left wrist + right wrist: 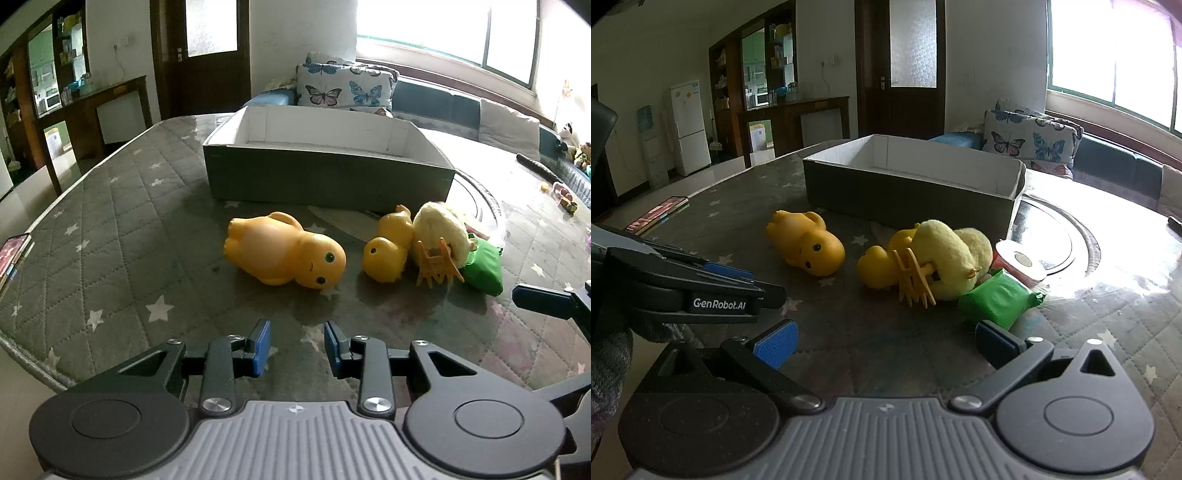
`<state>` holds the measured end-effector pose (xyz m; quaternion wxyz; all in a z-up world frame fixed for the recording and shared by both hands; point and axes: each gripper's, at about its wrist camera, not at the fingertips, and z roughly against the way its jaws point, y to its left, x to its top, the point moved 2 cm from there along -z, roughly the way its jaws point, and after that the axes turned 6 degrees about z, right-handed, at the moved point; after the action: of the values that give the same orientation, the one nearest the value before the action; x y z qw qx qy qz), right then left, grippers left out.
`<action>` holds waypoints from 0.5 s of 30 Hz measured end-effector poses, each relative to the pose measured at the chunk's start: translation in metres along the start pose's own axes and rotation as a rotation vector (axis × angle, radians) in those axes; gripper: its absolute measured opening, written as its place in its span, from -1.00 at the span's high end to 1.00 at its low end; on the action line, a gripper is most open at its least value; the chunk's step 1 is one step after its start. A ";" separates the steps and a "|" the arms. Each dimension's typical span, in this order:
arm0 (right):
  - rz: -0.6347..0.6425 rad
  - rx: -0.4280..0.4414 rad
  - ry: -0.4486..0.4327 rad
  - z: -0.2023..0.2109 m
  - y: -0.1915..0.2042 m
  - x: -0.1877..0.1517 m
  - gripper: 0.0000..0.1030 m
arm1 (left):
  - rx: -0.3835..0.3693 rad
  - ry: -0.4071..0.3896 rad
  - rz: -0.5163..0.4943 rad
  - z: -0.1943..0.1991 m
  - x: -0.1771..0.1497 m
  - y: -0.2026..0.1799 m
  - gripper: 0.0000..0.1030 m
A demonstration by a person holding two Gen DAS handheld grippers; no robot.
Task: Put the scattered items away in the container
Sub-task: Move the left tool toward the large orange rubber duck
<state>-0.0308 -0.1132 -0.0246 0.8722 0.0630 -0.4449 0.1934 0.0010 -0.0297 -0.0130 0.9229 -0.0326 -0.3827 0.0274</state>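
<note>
A grey cardboard box (325, 177) with a white inside stands open on the table, also in the right wrist view (908, 195). In front of it lie a large yellow toy figure (284, 251) (807, 245), a smaller yellow toy (388, 251) (879, 269), a yellow plush chick (443, 232) (949, 258) with orange feet (437, 269), a green packet (484, 266) (997, 302) and a red-and-white can (1019, 264). My left gripper (297, 347) is open and empty, short of the large toy. My right gripper (884, 343) is wide open and empty, before the chick.
The table has a grey quilted cover with white stars (110, 240). A phone (13, 251) lies at its left edge. A glass turntable (1067, 236) sits right of the box. A sofa with butterfly cushions (343, 88) stands behind. The left gripper shows in the right wrist view (701, 295).
</note>
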 end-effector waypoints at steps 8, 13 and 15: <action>0.001 0.003 -0.004 0.004 0.001 -0.001 -1.00 | 0.003 0.005 -0.009 0.001 -0.003 -0.003 0.32; 0.002 0.002 -0.010 0.007 0.001 -0.001 -1.00 | 0.003 0.000 -0.008 0.004 -0.004 -0.003 0.32; 0.002 0.002 -0.010 0.007 0.001 -0.001 -1.00 | 0.002 -0.002 -0.009 0.005 -0.004 -0.004 0.32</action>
<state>-0.0369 -0.1147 -0.0210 0.8697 0.0642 -0.4492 0.1943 -0.0048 -0.0337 -0.0122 0.9227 -0.0297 -0.3836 0.0235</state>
